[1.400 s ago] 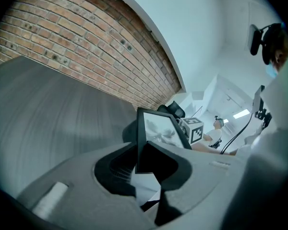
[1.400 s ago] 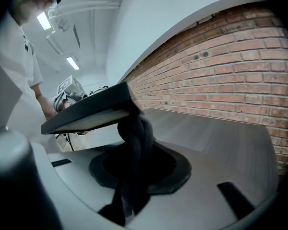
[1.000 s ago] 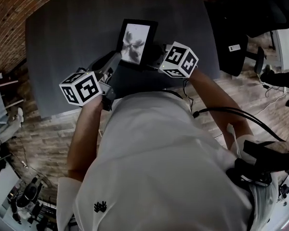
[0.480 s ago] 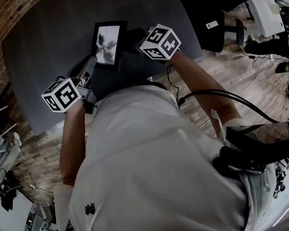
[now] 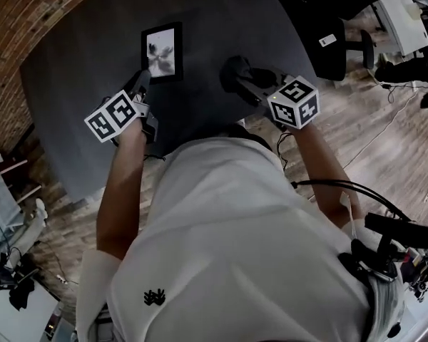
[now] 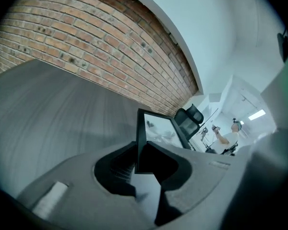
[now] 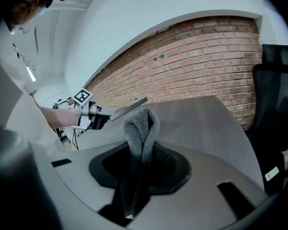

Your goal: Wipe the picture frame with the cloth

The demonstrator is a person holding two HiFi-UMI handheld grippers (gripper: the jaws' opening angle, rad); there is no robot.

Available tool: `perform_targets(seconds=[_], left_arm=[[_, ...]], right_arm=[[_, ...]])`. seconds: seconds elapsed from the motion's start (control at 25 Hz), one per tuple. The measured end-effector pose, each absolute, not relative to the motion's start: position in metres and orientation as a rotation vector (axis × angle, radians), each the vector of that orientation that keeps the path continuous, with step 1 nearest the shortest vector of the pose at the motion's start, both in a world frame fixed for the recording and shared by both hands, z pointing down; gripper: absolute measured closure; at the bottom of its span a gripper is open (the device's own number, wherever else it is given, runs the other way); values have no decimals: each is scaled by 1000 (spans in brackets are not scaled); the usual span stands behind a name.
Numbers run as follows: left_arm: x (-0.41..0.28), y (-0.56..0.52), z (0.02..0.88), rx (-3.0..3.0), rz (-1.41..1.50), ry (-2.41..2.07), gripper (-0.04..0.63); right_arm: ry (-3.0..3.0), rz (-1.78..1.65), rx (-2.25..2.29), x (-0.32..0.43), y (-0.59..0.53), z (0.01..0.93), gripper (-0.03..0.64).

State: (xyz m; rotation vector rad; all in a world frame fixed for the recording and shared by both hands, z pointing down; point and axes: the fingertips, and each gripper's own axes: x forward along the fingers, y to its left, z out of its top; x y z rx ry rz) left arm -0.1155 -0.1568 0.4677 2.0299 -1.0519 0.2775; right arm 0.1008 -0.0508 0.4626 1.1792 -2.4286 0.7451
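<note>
Left hand-held gripper (image 5: 143, 83) pinches the picture frame (image 5: 162, 50) by its edge; right hand-held gripper (image 5: 242, 84) pinches the cloth (image 7: 141, 126).

grey table (image 5: 78, 77) | brick wall (image 5: 14, 20) | black office chair (image 5: 349, 20) | wood floor (image 5: 385, 127)

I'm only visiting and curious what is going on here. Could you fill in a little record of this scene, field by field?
Left hand-held gripper: shut on the edge of the picture frame
Right hand-held gripper: shut on a folded grey cloth
Cloth and frame: apart, not touching
Surface below: dark grey table
Background: brick wall
Wiping: not under way at this moment
</note>
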Motion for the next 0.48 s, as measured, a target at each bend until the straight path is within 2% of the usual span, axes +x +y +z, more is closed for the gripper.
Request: perform_targets(seconds=[0.16, 0.48], left_arm=[[-133, -185, 498, 1975, 309, -1185, 520], [-214, -237, 565, 1785, 418, -1473, 520]], right_arm=[[-2395, 768, 1300, 121, -18, 451, 511], [-2354, 770, 1416, 125, 7, 440, 511]])
